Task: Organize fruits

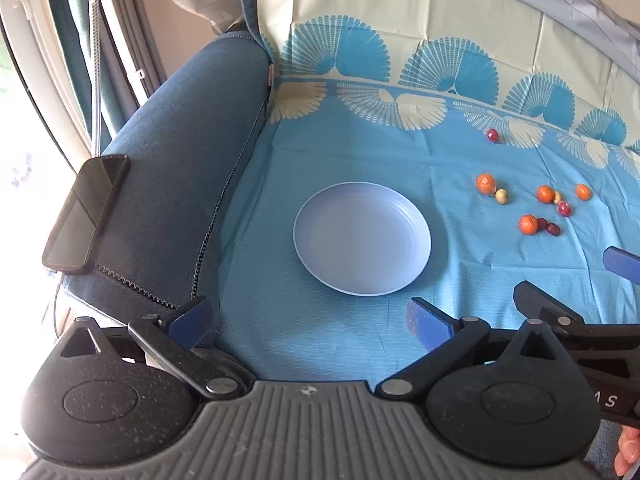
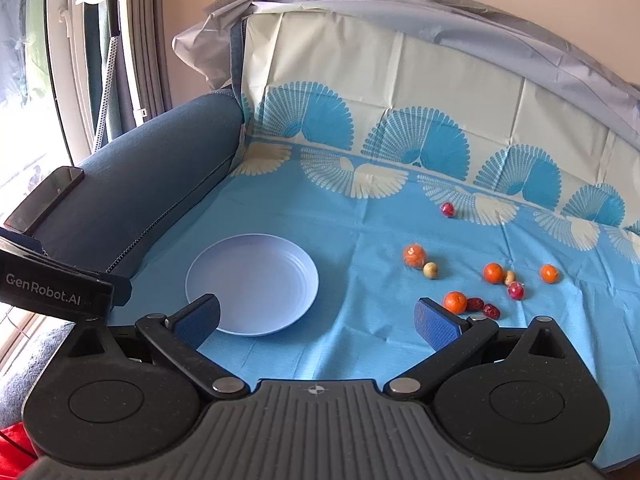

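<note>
Fruits (image 2: 472,280) lie scattered on the blue cloth (image 2: 360,344), well right of our bare plate (image 2: 252,284). Both our left gripper (image 1: 312,316) and right gripper (image 2: 316,316) gape, holding nothing. Phone (image 1: 86,212) rests on the sofa arm (image 1: 176,184).

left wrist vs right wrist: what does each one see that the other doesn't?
Only left wrist: a fingertip at the lower right corner, and the right tool entering from the right.
Only right wrist: the "GenRobot.AI" label on the left tool's body, and something red at the bottom left.
Both: the empty plate, four oranges with smaller fruits scattered on the blue cloth, and the phone on the sofa arm.
</note>
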`<state>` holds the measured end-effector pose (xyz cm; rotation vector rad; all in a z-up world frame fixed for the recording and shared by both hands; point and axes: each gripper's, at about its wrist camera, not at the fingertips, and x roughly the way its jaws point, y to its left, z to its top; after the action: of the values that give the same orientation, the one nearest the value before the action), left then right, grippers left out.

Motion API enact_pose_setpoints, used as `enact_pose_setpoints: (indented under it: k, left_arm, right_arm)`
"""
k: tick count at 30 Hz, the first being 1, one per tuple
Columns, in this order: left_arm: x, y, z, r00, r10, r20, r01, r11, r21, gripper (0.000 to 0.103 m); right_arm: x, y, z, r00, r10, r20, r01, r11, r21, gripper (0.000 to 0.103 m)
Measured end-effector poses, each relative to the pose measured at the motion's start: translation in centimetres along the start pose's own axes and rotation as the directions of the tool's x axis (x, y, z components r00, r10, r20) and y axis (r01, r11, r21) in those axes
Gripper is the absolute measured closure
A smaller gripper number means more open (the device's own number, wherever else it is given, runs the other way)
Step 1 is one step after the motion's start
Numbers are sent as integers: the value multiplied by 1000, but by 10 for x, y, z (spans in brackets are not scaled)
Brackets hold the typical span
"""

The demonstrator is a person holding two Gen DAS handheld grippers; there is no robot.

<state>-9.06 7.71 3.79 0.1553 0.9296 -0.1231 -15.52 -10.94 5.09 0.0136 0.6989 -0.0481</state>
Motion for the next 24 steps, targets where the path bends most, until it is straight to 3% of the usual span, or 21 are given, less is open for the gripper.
enact_pose_setpoints:
  k: [24]
  left_arm:
    - [19,7,5,999,12,-31,-11,999,33,0]
  right_arm:
    - [11,18,21,998,-7,-55,4,999,-49,1]
